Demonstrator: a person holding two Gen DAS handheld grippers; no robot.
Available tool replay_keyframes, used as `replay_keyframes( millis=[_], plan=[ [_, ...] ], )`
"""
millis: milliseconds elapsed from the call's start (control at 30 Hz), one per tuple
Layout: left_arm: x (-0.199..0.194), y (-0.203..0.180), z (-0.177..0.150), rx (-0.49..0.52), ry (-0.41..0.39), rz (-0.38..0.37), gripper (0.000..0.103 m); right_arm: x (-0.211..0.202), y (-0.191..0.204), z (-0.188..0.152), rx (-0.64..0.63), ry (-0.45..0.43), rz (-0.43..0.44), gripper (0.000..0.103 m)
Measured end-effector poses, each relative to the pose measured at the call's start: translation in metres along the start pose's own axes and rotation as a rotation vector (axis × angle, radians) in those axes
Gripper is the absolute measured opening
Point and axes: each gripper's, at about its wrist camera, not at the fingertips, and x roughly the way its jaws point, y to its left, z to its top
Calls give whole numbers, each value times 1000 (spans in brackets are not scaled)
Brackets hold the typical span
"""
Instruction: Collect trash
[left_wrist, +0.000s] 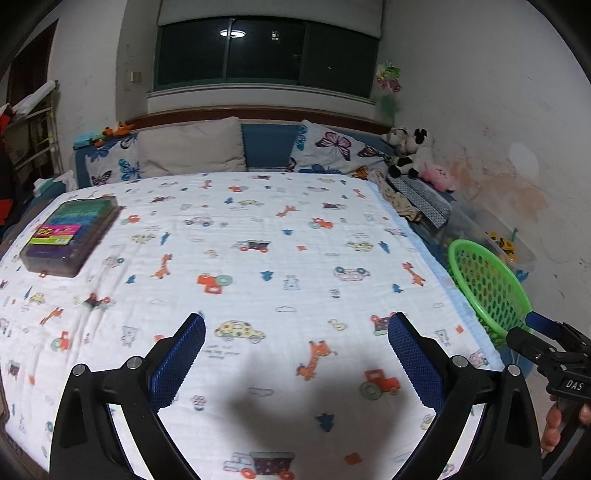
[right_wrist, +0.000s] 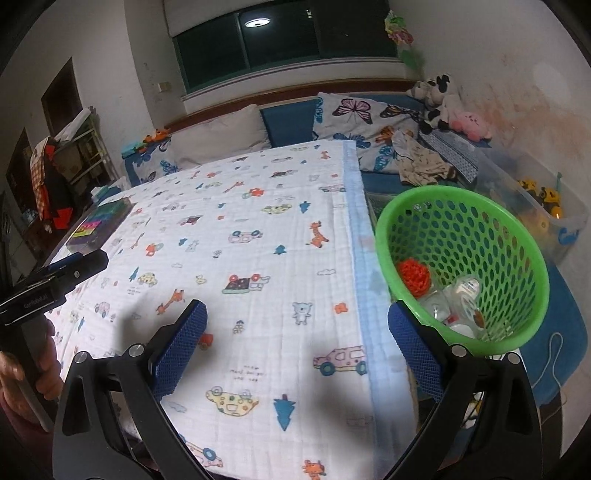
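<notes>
Bedroom with a dark window above a bed spread with a white blanket printed with cars, giraffes and trees; butterfly pillows and plush toys line the headboard. Left gripper: jaws wide apart over the blanket, nothing between them. Right gripper: jaws likewise wide apart and empty, one finger over the blanket, the other just in front of the green basket. That perforated basket stands beside the bed's right edge and contains the collected trash: an orange crumpled piece and several clear and white wrappers. A flat box of coloured items lies on the blanket's far left. A clear storage bin with yellow toys sits by the stained wall.
</notes>
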Motion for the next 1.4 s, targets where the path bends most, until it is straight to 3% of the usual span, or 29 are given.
replay_keyframes(
  millis=[267, 1400],
  plan=[
    [-8, 6, -8, 6, -1, 39, 96, 2, 12, -1, -35, 2, -8, 98],
    [-20, 6, -23, 64, 29, 85, 96, 2, 22, -2, -49, 1, -4, 98]
  ],
)
